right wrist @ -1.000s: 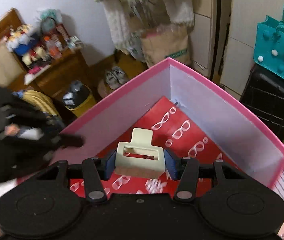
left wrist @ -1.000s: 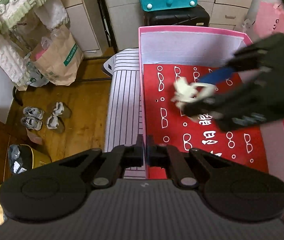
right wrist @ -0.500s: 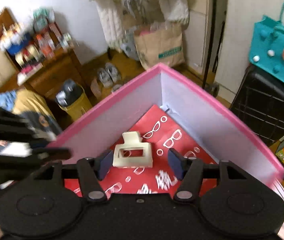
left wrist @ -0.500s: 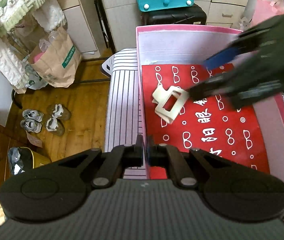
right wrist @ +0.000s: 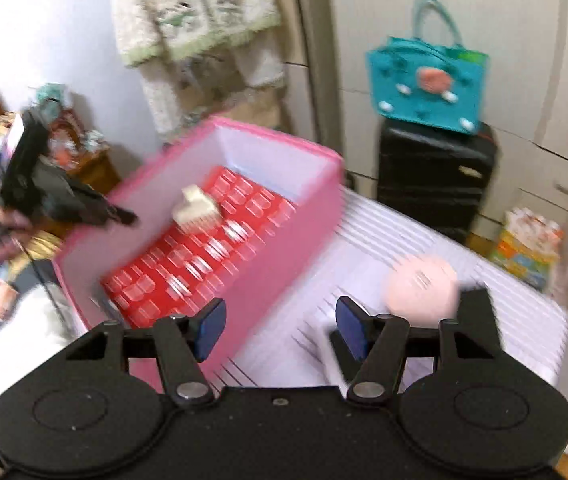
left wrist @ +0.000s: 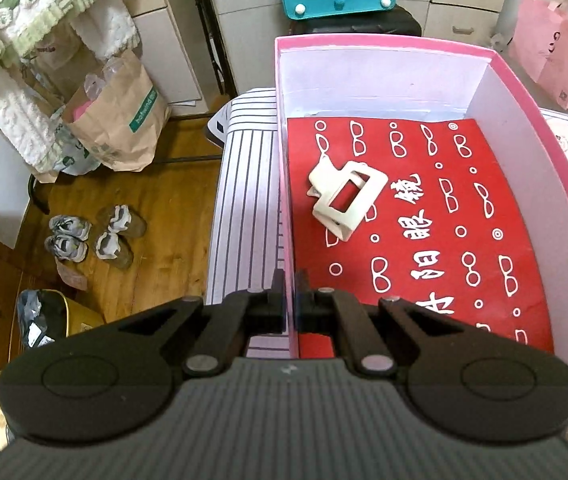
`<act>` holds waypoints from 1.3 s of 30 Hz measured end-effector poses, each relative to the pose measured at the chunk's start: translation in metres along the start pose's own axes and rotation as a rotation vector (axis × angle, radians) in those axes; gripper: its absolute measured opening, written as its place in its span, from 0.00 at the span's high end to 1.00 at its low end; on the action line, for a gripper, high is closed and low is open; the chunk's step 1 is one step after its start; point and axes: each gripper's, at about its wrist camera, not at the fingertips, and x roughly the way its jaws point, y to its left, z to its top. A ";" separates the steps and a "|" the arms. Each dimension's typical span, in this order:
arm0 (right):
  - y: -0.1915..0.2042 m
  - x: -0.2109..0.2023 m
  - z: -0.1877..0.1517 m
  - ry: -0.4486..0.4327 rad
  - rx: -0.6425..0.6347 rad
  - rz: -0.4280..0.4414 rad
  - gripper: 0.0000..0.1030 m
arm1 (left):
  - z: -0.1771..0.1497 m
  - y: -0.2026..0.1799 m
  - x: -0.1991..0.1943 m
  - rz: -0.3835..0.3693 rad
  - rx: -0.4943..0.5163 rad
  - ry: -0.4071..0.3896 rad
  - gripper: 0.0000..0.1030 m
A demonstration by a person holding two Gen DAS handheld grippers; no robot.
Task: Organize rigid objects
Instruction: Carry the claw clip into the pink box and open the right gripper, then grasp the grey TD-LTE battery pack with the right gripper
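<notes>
Pink box on striped cloth, left gripper pinching its wall, right gripper spread; perhaps a round pink object alongside.

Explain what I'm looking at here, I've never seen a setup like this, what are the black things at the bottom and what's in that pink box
No robot here: a person holds a two-finger grabbing tool in each hand, and each tool carries a wide-angle camera looking along its fingers. The black shapes at the bottom are those tools.

In the left view, the left tool is pinched shut on the near wall of the pink box. Inside, on a red sheet printed with glasses, lies a cream hair claw clip, held by nothing.

The right view is blurred by motion. The right tool is open and empty, over a striped surface beside the box. A round pale pink thing lies there; I can't tell what it is.
</notes>
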 end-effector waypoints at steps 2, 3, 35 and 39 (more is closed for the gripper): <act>-0.011 0.003 -0.026 0.008 0.020 -0.046 0.36 | 0.000 0.002 0.000 -0.002 -0.015 -0.002 0.97; -0.016 0.004 -0.037 0.015 0.030 -0.062 0.36 | 0.000 0.002 0.000 -0.003 -0.020 -0.004 0.98; -0.052 0.033 -0.117 0.080 0.140 -0.186 0.36 | 0.005 0.001 -0.008 0.018 -0.051 0.001 0.98; -0.050 0.021 -0.109 0.057 0.146 -0.162 0.36 | 0.004 -0.001 -0.013 0.023 -0.021 -0.035 0.98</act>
